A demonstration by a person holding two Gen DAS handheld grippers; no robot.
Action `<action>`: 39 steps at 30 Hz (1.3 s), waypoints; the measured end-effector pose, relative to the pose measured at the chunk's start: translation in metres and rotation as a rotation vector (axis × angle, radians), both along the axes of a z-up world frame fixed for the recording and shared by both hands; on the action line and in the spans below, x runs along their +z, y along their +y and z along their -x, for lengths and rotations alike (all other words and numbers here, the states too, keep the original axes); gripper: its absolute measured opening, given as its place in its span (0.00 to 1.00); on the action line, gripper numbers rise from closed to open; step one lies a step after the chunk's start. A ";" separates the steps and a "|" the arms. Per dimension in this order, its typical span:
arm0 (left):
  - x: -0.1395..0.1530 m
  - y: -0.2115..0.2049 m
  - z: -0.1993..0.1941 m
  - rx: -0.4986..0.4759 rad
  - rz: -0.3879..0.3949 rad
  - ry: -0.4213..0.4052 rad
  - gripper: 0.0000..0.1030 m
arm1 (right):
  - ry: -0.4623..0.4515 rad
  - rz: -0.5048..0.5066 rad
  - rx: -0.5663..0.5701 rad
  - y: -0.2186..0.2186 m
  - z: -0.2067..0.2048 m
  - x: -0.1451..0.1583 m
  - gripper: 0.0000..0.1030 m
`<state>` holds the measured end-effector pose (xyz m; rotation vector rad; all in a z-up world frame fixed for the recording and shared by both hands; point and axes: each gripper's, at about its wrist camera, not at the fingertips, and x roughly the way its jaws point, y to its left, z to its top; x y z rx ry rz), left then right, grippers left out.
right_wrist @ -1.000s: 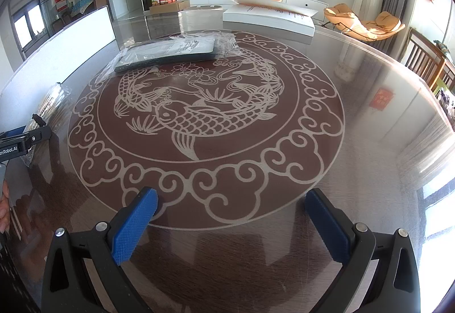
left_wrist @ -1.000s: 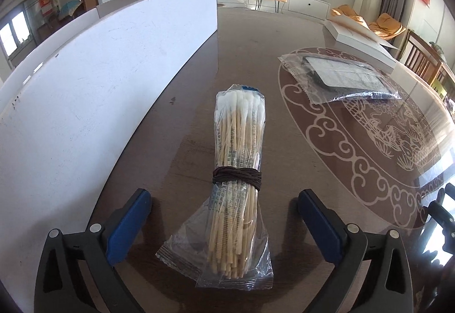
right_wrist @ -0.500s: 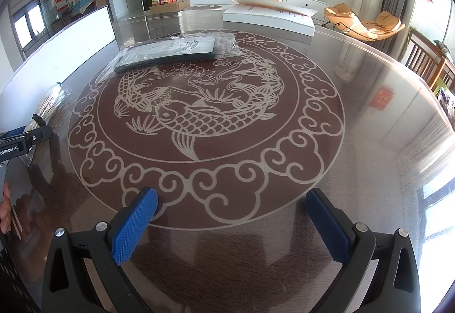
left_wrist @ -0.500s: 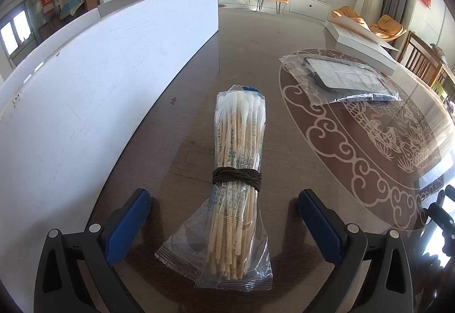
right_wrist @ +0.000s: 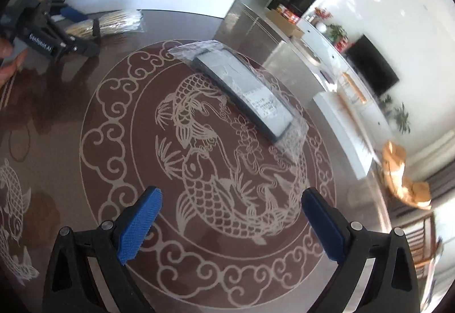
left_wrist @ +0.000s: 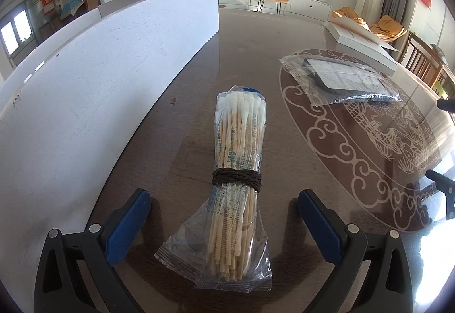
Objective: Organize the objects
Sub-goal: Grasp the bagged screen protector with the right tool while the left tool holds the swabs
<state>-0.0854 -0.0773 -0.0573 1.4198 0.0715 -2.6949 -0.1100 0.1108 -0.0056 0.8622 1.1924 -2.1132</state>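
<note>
A clear bag of cotton swabs (left_wrist: 237, 170), tied with a dark band, lies on the brown table. My left gripper (left_wrist: 224, 216) is open with its fingers on either side of the bag's near end, not touching it. The bag also shows in the right wrist view (right_wrist: 108, 21), with the left gripper (right_wrist: 68, 28) around it. A flat dark item in a clear bag (right_wrist: 241, 91) lies on the fish pattern; it also shows in the left wrist view (left_wrist: 341, 80). My right gripper (right_wrist: 230, 225) is open and empty, raised above the fish pattern, short of that item.
A long white box wall (left_wrist: 99, 80) runs along the table's left side. A flat white box (left_wrist: 364, 43) lies at the table's far right edge. Chairs (left_wrist: 423, 65) stand beyond the table. The right gripper's tips (left_wrist: 443, 185) show at the left view's right edge.
My right gripper has lifted, rolled and swung left, so the bagged dark item now lies ahead of it. The left gripper and the swab bag have not moved.
</note>
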 end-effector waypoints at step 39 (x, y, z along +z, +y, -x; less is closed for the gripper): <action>0.000 0.002 0.000 -0.003 -0.002 0.001 1.00 | -0.342 0.429 -0.590 0.017 -0.028 0.002 0.87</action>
